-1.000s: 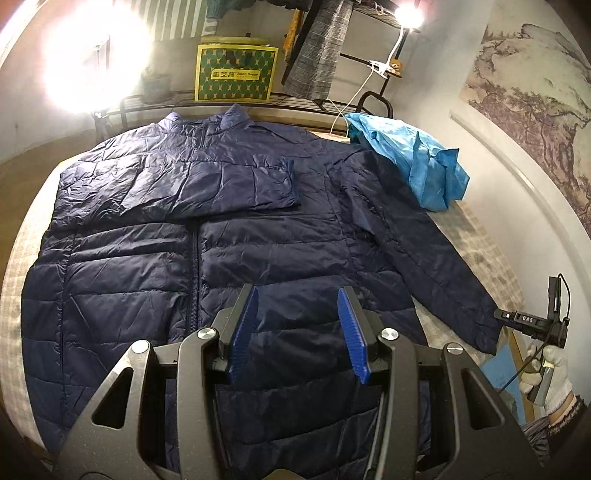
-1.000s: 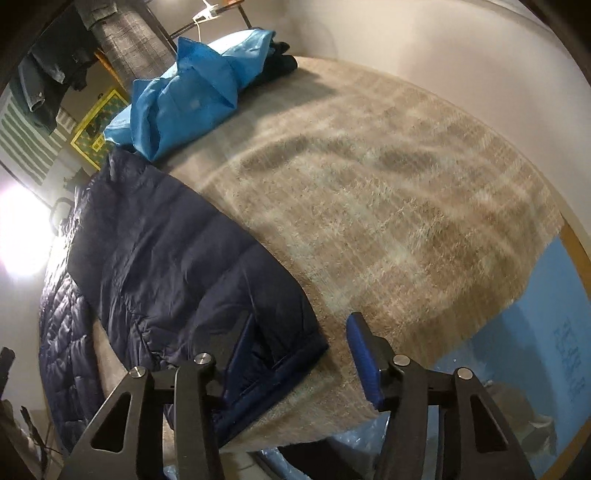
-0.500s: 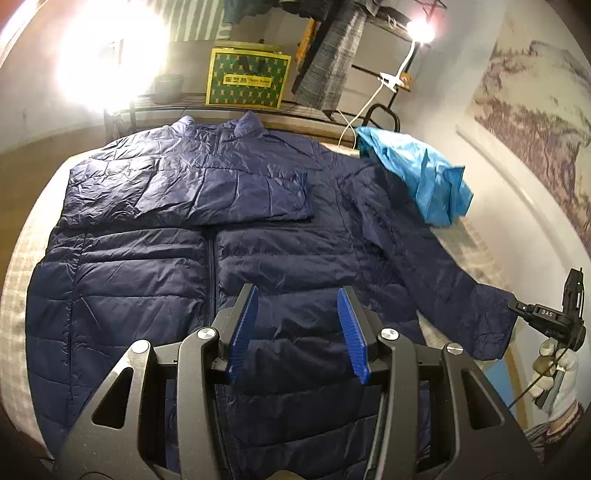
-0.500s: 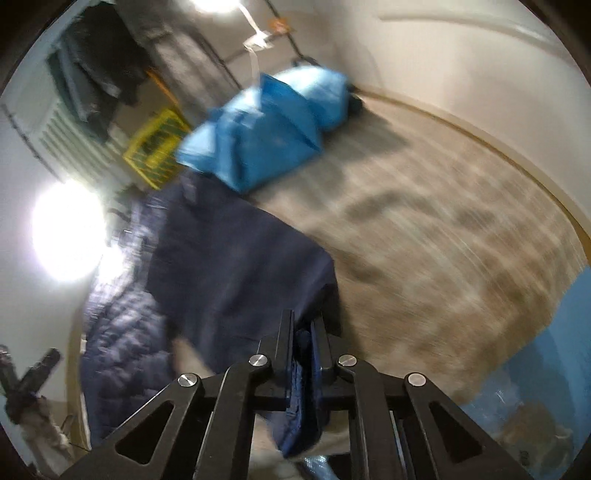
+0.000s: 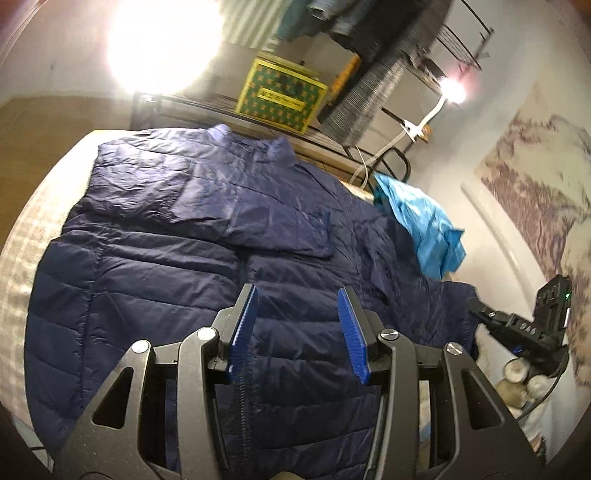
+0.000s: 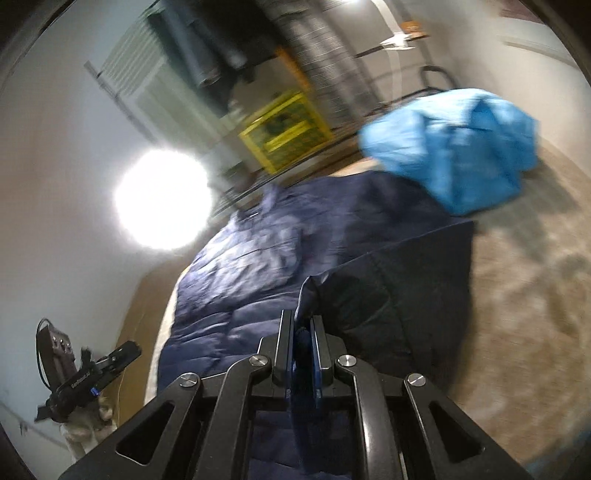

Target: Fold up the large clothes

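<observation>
Navy puffer jacket (image 5: 155, 280) lies front-up, spread over a beige checked bed cover (image 6: 524, 295); one sleeve (image 5: 207, 206) is folded across the chest, collar toward the far rack. Crumpled light-blue garment (image 5: 424, 221) sits on the cover at the jacket's far shoulder, touching the navy fabric — nearest thing in the way. Behind the bed: a metal rack (image 5: 207, 107) with a yellow-green patterned box (image 5: 280, 94) on it, clothes hanging above (image 5: 369, 29), a clip lamp (image 5: 452, 90) and a very bright light (image 5: 162, 40) flaring the lens. Landscape wall hanging (image 5: 535, 192) on the wall beside the bed.

Left gripper (image 5: 299, 325) hangs over the jacket's lower front, angled down, blue pads (image 5: 243, 325) apart with nothing between them. It also shows small at the right wrist view's lower left edge, gloved hand below it.

Right gripper (image 6: 304, 339) is pressed together, pinching the cuff of the other sleeve (image 6: 388, 288) — that sleeve is lifted off the cover and pulled up toward the camera, draping back to the jacket. The right wrist view is motion-blurred. In the left wrist view this gripper is at the right edge, gloved hand (image 5: 524, 380) under it, sleeve end meeting it.
</observation>
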